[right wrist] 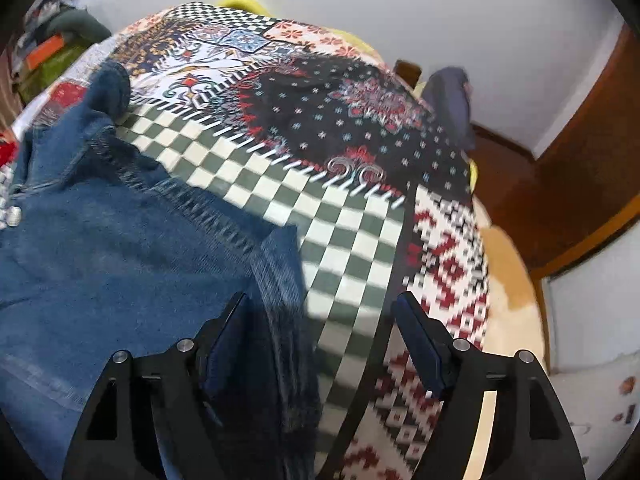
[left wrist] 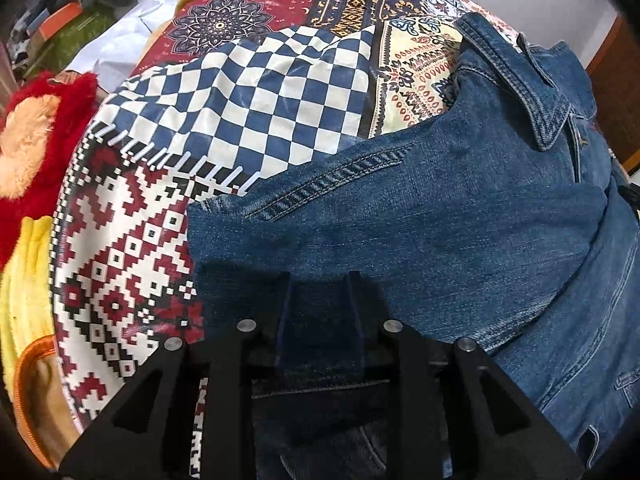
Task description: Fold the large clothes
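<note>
A blue denim jacket [left wrist: 460,216] lies on a patchwork-patterned bedspread [left wrist: 248,92], its collar [left wrist: 548,92] at the upper right. My left gripper [left wrist: 320,280] has its fingers close together, shut on a fold of the jacket near its left edge. In the right wrist view the jacket [right wrist: 120,248] fills the left side, with a seamed edge [right wrist: 276,264] running down between the fingers. My right gripper [right wrist: 322,300] is open wide above that edge and the checkered patch [right wrist: 344,232], holding nothing.
Red and yellow plush items [left wrist: 36,160] and a pile of clutter [left wrist: 68,24] lie left of the bed. A white cloth [left wrist: 120,32] lies at the far left. A brown wooden board [right wrist: 580,168] and a dark garment [right wrist: 452,100] stand right of the bed.
</note>
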Demonstrator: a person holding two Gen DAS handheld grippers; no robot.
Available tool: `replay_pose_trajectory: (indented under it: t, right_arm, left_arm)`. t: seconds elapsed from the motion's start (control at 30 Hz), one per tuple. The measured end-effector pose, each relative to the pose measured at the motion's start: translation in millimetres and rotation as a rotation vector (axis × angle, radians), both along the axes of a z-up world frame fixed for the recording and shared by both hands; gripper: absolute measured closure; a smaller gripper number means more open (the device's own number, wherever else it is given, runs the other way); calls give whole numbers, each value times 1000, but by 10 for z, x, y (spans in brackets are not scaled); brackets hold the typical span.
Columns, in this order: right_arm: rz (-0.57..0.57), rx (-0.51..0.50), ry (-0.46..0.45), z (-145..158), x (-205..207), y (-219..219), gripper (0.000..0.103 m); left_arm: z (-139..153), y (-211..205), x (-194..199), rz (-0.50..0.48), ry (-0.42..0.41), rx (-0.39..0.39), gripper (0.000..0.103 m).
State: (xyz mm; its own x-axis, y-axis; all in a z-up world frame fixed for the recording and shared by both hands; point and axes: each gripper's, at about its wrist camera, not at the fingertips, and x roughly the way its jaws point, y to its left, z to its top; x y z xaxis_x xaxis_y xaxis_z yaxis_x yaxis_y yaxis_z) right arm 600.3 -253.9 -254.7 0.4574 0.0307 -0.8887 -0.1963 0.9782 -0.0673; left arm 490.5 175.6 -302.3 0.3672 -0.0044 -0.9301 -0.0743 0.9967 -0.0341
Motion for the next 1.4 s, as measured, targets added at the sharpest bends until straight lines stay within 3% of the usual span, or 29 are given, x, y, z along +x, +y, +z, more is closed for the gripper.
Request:
replay_pose_trajectory:
  t: [0.23,0.33,0.47,0.63,0.73,0.77,0.87,1.0,1.13,1.4]
  right_arm:
    - [-11,117,-59,583,-397,-78,30]
    - [15,171,-113,958,-651,-57,30]
    - [61,201,-194,1435,-1096,5,30]
    - [89,235,-263,1817,-1680,-18,25]
    - [83,249,-287,1931,-2022,-77,22]
    - [81,253,-284,1941,-2111,-96,22]
    - [68,275,-266,1937,-2424,-166,22]
    - [54,303,-219,1806,-2739,-268,21]
    - [25,317,-161,1586,-2985,-364,21]
    - [-81,296,-62,1070,-3347,-566,21]
  left_arm:
    - [413,-106,-110,-2,-49,16,75]
    - [738,-192,-297,-17,-116,35,64]
    - [1225,-366,-643,-57,-214,60,61]
    - [1748,-506,-1152,-88,-335,67,31]
    - [1873,-561,-1366,-109,-346,73,13]
    - [1911,-594,-1473,-111,-355,90,11]
    - [1939,-652,-1725,-105,-365,111,5]
    - [1788,-642,-2028,-84,-342,48,2]
    - [1484,-581,-2247,-48,-257,-43,2]
    - [893,-439,-2663,44,-122,-74,2]
